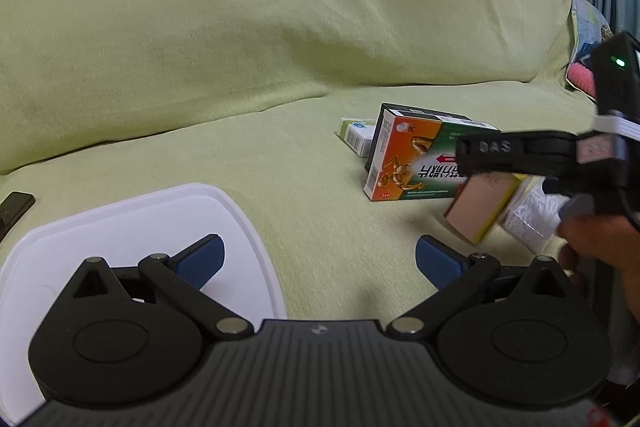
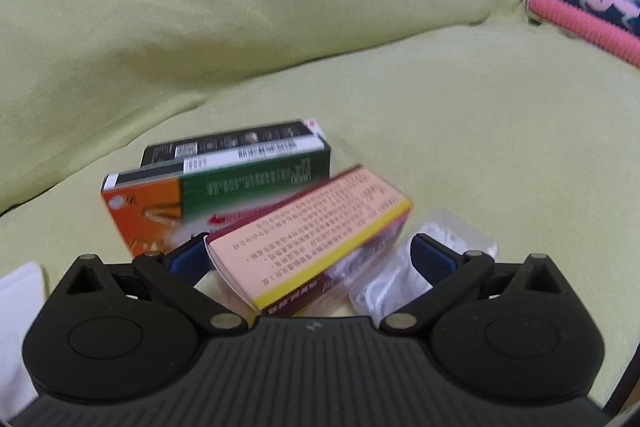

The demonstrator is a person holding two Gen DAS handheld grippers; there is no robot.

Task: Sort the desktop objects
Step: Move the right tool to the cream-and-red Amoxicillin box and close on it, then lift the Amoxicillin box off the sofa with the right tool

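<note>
While the pink box lies between the fingers of the spread right claw, just before the orange box, a grasp is judged pending; closure is needed. The left claw hangs spread, empty.

My left gripper has a black body with thin lines cut into it and a tiny white mark in the middle. At 8 and 4 o'clock sit two big round black discs. Black arms with shiny silver pins reach up to blue pads. My right gripper looks just the same. From the side it shows raised letters "DAS", a little green light and a white band.
</note>
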